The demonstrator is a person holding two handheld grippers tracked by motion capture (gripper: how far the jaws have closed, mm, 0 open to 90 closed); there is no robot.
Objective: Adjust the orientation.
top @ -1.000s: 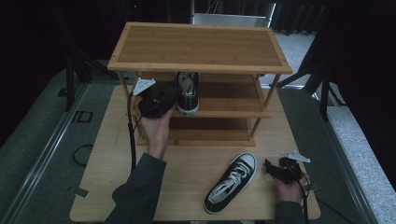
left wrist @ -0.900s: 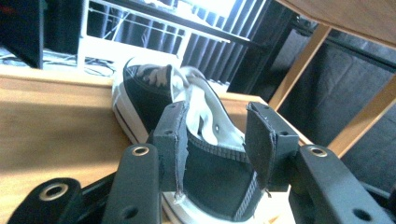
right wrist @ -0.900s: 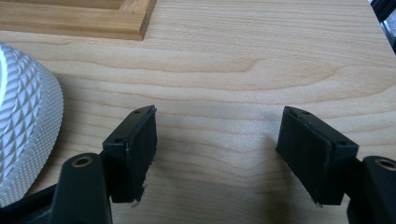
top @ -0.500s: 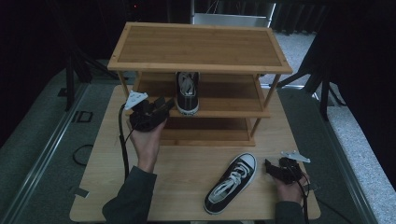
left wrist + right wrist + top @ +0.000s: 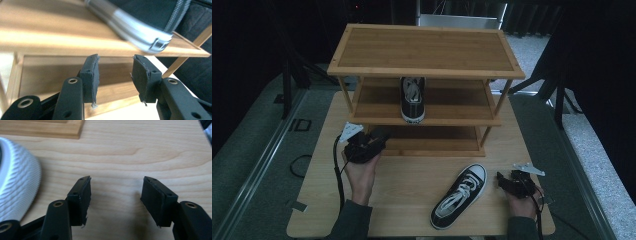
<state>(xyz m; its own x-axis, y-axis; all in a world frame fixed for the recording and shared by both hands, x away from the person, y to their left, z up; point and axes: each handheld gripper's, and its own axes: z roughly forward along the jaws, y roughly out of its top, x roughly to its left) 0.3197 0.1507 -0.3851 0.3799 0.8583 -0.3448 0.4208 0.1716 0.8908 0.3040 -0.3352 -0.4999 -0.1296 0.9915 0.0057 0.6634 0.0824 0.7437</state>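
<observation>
Shoe (image 5: 459, 196): on the table before the rack (image 5: 422, 100), long axis diagonal, toe up-right
Right gripper (image 5: 512, 183): jaws apart, empty; just right of the toe, the nearer tool
Left gripper (image 5: 371, 145): jaws apart, empty; by the rack's left

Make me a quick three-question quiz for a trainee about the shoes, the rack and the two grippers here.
1. True or false: the left gripper grips the shoe on the rack.
2. Where does the other shoe lie?
A. on the top shelf
B. on the table in front of the rack
C. on the floor
3. Fill in: the right gripper rests on the table, its fingers ____, with the shoe's white toe beside them.

Key
1. False: its fingers are open and empty, below the middle shelf.
2. B
3. open
</observation>
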